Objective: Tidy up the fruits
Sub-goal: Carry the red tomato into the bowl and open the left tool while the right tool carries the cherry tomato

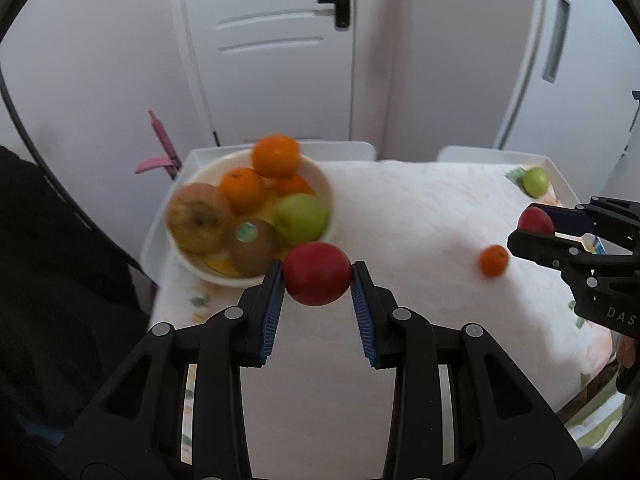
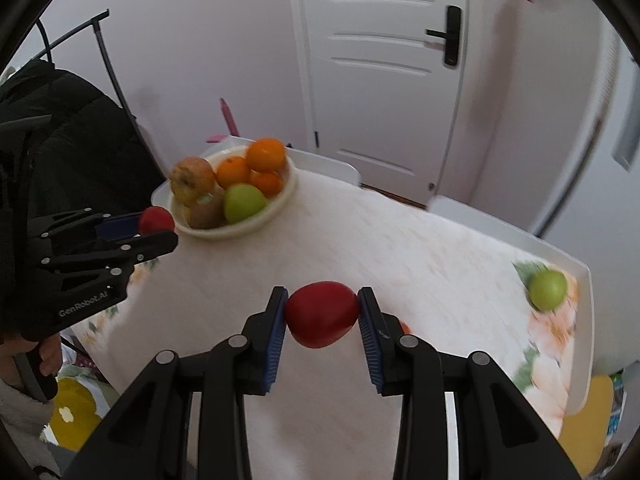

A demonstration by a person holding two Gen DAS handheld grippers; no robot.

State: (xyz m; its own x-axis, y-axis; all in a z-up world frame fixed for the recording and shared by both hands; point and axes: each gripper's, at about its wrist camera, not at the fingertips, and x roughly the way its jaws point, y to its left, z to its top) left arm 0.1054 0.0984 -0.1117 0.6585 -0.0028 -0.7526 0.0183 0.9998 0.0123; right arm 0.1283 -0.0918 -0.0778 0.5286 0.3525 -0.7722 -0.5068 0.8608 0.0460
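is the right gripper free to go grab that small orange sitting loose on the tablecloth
Probably not yet. The right gripper is shut on a red fruit, so its jaws are occupied. The small orange lies bare on the tablecloth just beside it, with nothing over it; only the held fruit stands in the way.

Bowl [image 1: 324, 184] heaped, little room; cloth [image 1: 400, 208] mid-table open, apparently.
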